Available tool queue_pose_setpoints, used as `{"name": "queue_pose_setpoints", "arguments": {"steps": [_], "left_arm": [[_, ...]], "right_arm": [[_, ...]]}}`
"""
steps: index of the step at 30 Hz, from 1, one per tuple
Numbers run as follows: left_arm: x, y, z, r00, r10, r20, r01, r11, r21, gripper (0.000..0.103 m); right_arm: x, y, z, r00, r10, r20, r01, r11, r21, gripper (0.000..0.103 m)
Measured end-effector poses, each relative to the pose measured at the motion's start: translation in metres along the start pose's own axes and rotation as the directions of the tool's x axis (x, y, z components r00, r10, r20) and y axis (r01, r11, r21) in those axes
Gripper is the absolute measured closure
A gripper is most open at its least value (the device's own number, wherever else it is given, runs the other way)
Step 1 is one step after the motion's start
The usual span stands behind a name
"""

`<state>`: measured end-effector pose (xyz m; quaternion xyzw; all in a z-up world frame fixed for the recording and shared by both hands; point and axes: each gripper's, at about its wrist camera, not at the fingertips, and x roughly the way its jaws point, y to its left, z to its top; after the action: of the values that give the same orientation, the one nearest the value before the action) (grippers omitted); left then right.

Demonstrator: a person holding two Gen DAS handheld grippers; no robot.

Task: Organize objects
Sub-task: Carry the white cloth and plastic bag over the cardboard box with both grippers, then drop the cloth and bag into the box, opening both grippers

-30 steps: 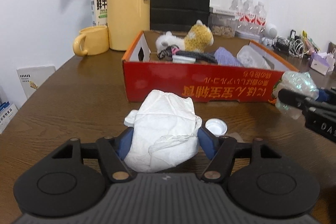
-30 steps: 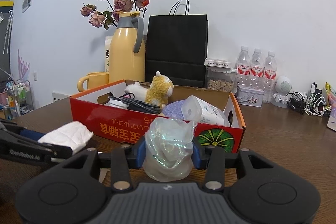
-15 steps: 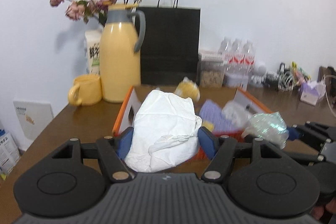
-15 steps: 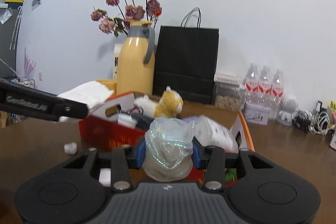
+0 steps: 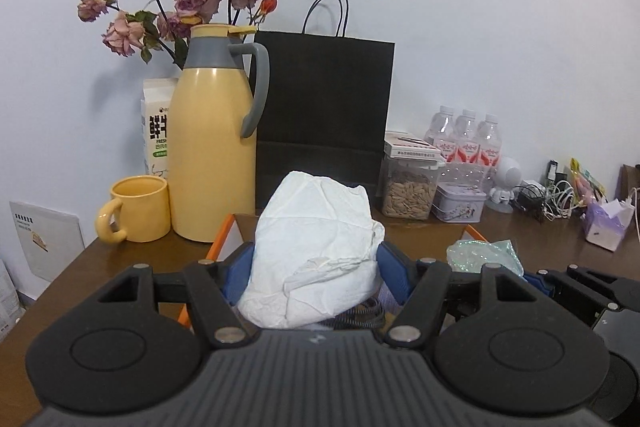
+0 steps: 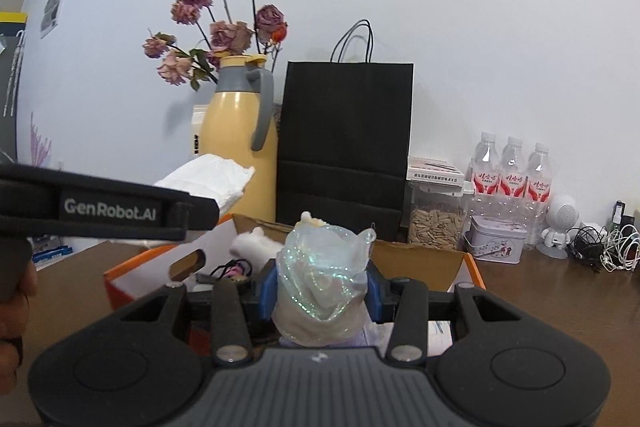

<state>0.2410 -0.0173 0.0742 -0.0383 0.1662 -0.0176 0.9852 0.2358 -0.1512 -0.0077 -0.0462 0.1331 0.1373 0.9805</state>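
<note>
The left gripper (image 5: 316,267) clamps a crumpled white tissue (image 5: 316,251) and the right gripper (image 6: 320,291) an iridescent plastic wad (image 6: 320,279), both poised over the orange cardboard box (image 6: 132,267), probably for dropping in.

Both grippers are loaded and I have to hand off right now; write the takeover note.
Left gripper: shut on the crumpled white tissue, held over the box.
Right gripper: shut on the iridescent plastic wrap, also above the box.
Orange cardboard box: already holds a plush toy, a black cable and other items.
Done: both pieces lifted off the table.
Left: probably drop both into the box, then check the table for strays.
</note>
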Motion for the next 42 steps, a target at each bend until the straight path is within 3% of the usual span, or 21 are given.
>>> {"name": "queue_pose_setpoints", "arguments": {"steps": [7, 14, 16, 17, 18, 19, 20, 22, 23, 42], "left_arm": [[0.037, 0.001, 0.003, 1.0, 0.008, -0.011, -0.008, 1.0, -0.006, 0.035], [0.064, 0.007, -0.008, 0.997, 0.005, -0.073, -0.005, 1.0, -0.001, 0.035], [0.065, 0.007, -0.009, 0.997, 0.001, -0.071, 0.0, 1.0, 0.002, 0.033], [0.064, 0.007, -0.011, 0.998, -0.004, -0.064, 0.004, 1.0, -0.001, 0.026], [0.063, 0.008, -0.012, 0.998, -0.013, -0.058, 0.013, 1.0, -0.002, 0.02], [0.063, 0.008, -0.013, 0.998, -0.019, -0.053, 0.019, 1.0, -0.004, 0.003], [0.062, 0.009, -0.013, 0.999, -0.012, -0.042, 0.011, 1.0, -0.01, 0.0], [0.06, 0.01, -0.015, 1.0, 0.014, -0.018, -0.014, 1.0, -0.014, 0.0], [0.059, 0.01, -0.015, 1.0, 0.018, -0.019, -0.018, 1.0, -0.017, 0.0], [0.035, 0.019, -0.016, 1.0, 0.015, 0.017, -0.015, 0.999, -0.032, 0.0]], "right_arm": [[0.042, -0.008, 0.007, 0.999, -0.014, -0.031, 0.014, 1.0, 0.005, 0.062], [0.067, -0.015, -0.006, 0.997, 0.009, -0.077, -0.006, 1.0, 0.028, 0.062], [0.068, -0.016, -0.008, 0.997, 0.007, -0.081, -0.004, 1.0, 0.029, 0.06], [0.069, -0.016, -0.008, 0.997, 0.004, -0.083, -0.002, 1.0, 0.027, 0.06], [0.069, -0.016, -0.009, 0.996, -0.003, -0.084, 0.005, 1.0, 0.024, 0.056], [0.069, -0.016, -0.01, 0.996, -0.008, -0.085, 0.01, 1.0, 0.022, 0.046], [0.069, -0.016, -0.011, 0.996, -0.009, -0.09, 0.011, 1.0, 0.022, 0.039], [0.066, -0.017, -0.012, 0.996, 0.002, -0.087, 0.0, 1.0, 0.025, 0.003], [0.064, -0.017, -0.012, 0.997, -0.009, -0.08, 0.011, 1.0, 0.024, 0.0], [0.041, -0.014, -0.012, 0.999, -0.022, -0.034, 0.022, 1.0, -0.001, 0.0]]}}
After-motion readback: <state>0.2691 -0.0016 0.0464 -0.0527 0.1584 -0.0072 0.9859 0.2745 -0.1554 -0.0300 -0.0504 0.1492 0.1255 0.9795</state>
